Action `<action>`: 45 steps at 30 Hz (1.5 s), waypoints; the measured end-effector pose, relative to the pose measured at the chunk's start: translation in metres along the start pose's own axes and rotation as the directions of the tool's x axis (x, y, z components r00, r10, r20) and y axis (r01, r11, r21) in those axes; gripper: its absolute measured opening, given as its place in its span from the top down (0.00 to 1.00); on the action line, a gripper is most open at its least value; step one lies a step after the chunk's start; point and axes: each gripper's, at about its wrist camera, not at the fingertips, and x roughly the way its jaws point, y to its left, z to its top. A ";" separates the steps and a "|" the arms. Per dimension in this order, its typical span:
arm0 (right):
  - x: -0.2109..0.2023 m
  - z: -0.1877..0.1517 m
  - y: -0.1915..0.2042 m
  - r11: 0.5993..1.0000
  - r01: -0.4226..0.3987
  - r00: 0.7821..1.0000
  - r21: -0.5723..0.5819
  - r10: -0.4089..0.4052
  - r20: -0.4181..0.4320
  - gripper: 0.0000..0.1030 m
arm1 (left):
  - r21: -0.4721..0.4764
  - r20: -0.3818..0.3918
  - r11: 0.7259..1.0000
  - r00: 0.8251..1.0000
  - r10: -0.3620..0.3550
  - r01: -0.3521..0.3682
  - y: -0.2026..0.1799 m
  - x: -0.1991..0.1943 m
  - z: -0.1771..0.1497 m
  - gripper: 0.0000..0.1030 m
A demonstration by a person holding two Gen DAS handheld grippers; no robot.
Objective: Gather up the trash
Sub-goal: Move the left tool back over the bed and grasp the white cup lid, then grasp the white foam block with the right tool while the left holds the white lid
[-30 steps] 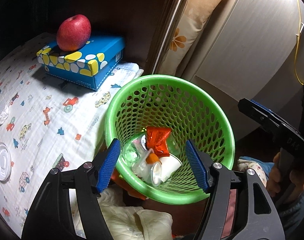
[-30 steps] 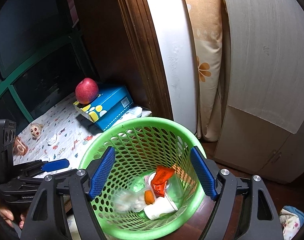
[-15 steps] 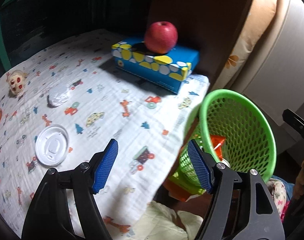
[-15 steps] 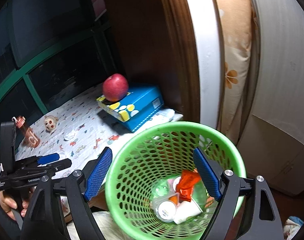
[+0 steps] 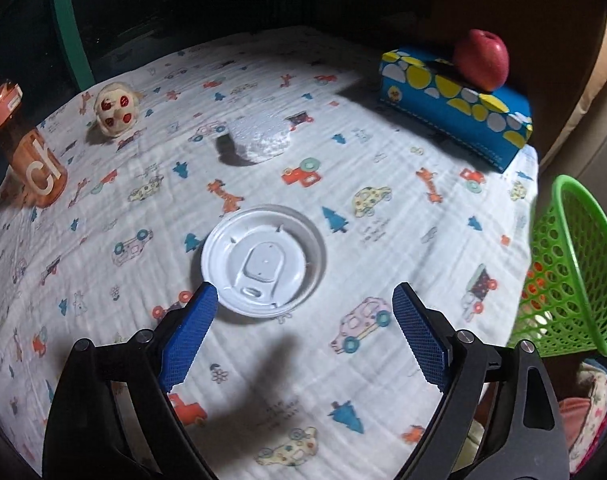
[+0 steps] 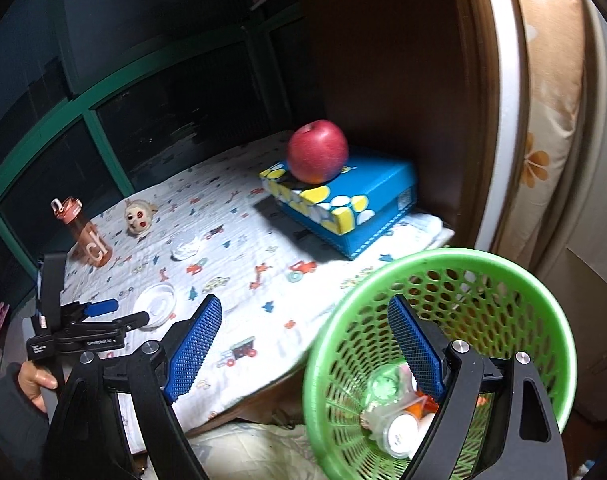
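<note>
A white plastic cup lid (image 5: 263, 260) lies flat on the printed cloth, just ahead of my left gripper (image 5: 303, 306). Its jaws are opening, with nothing pressed between the blue pads; the left pad's tip overlaps the lid's near edge. Farther back rests a crumpled white tissue (image 5: 259, 138). The green mesh basket (image 6: 455, 254) hangs off the table's right edge with cups and wrappers (image 6: 395, 412) inside. My right gripper (image 6: 303, 308) hovers over the basket's left rim, jaws opening and holding nothing. The right wrist view also shows the left gripper (image 6: 117, 312) beside the lid (image 6: 155, 300).
A red apple (image 5: 481, 58) sits on a blue spotted box (image 5: 455, 108) at the back right. An orange bottle (image 5: 35, 160) and a small toy head (image 5: 115, 108) stand at the left. The basket (image 5: 563, 280) borders the table's right edge. A hand (image 6: 33, 380) holds the left gripper.
My left gripper swung left from above the basket to over the table, stopping at the lid with jaws wider. The right gripper shifted left, leaving the basket at lower right.
</note>
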 end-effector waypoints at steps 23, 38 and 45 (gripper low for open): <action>0.075 0.009 0.073 0.992 -0.089 0.990 -0.084 0.080 -0.112 0.20 | 0.071 -0.096 0.996 0.995 -0.039 0.046 0.025 0.051 0.004 0.12; 0.111 0.016 0.095 0.986 -0.120 0.983 -0.112 0.102 -0.154 0.20 | 0.041 -0.094 0.997 0.993 -0.067 0.071 0.031 0.066 0.007 0.15; 0.138 0.023 0.110 0.982 -0.139 0.977 -0.129 0.115 -0.179 0.20 | -0.024 -0.047 0.998 0.997 -0.056 0.055 0.058 0.040 0.004 0.15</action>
